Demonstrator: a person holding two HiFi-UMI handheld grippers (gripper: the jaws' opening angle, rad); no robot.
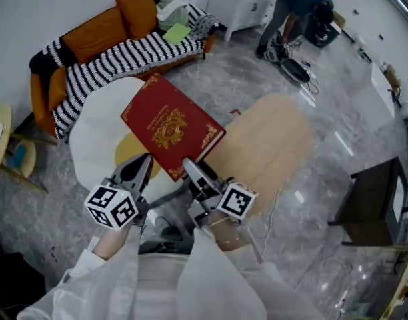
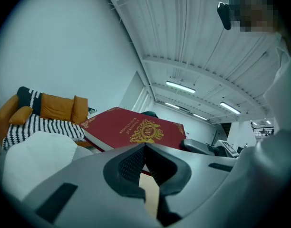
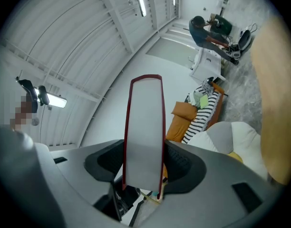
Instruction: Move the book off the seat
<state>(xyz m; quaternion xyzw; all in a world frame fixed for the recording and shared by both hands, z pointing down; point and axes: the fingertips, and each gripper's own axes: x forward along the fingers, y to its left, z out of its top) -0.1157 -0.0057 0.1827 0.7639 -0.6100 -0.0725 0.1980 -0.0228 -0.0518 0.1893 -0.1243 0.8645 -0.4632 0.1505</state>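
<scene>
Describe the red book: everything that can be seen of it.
The book is a thick red hardback with a gold emblem at the centre of its cover, gold corner ornaments and a pale page block. It is closed and held in the air, tilted with the cover up. The right gripper clamps its near edge, with its fingers on either side. The left gripper is shut beside the book; whether they touch cannot be told.

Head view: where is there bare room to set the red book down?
The light wooden tabletop right of the white seat is bare and could take the red book. The grey floor between it and the sofa is also free. The sofa is crowded with cushions and clothes.
</scene>
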